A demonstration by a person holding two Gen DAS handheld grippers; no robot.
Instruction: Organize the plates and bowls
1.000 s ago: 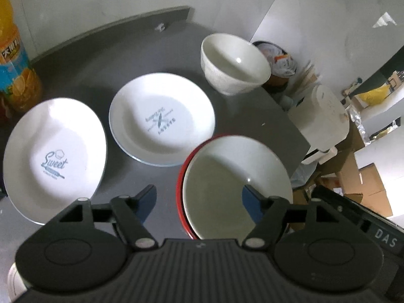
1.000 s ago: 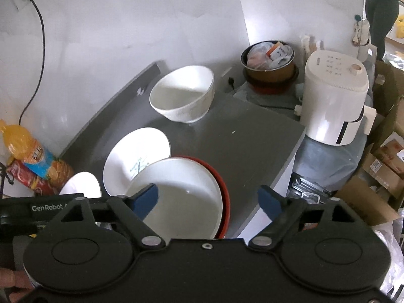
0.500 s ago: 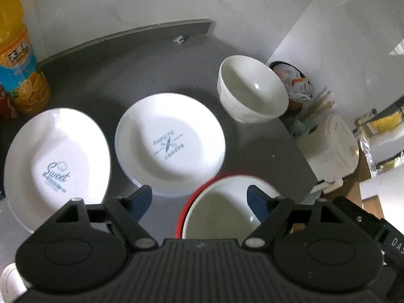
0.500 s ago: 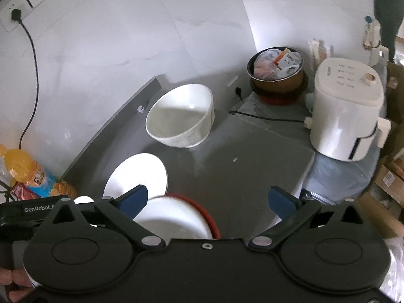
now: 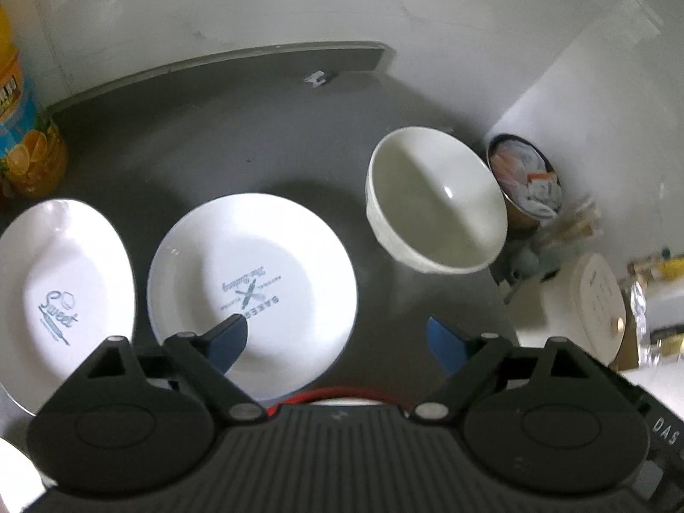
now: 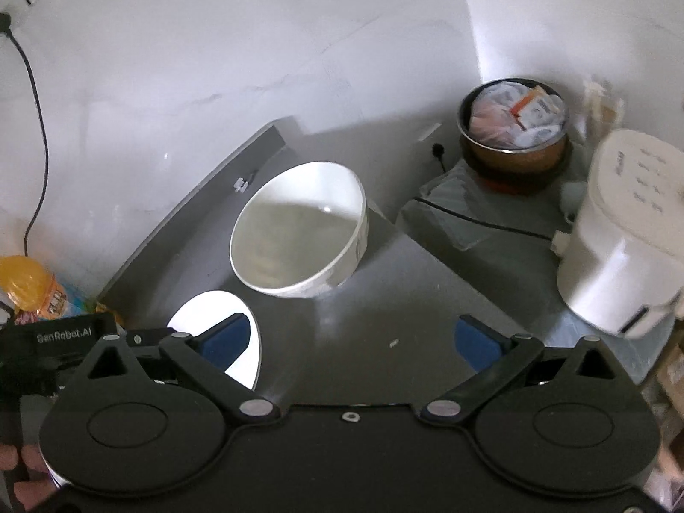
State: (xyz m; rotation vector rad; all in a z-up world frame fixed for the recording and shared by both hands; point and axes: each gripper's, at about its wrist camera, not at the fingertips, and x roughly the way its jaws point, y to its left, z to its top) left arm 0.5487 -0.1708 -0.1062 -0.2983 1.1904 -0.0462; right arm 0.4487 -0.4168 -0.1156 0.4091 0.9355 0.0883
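Left wrist: left gripper [image 5: 337, 342] spread, empty; plate [image 5: 252, 290] at 10 o'clock, bowl [image 5: 436, 201] at 1.
Right wrist: right gripper [image 6: 350, 337] spread, empty; bowl [image 6: 299, 243] at 12 (likely next pick; needs a rim grip).

My left claw's body hiding all but a sliver of the red-rimmed bowl [image 5: 337, 397], Sweet plate [image 5: 60, 295] cut by the frame edge, juice bottle [image 5: 25, 128] half out of frame, air fryer [image 6: 628, 235] blurred
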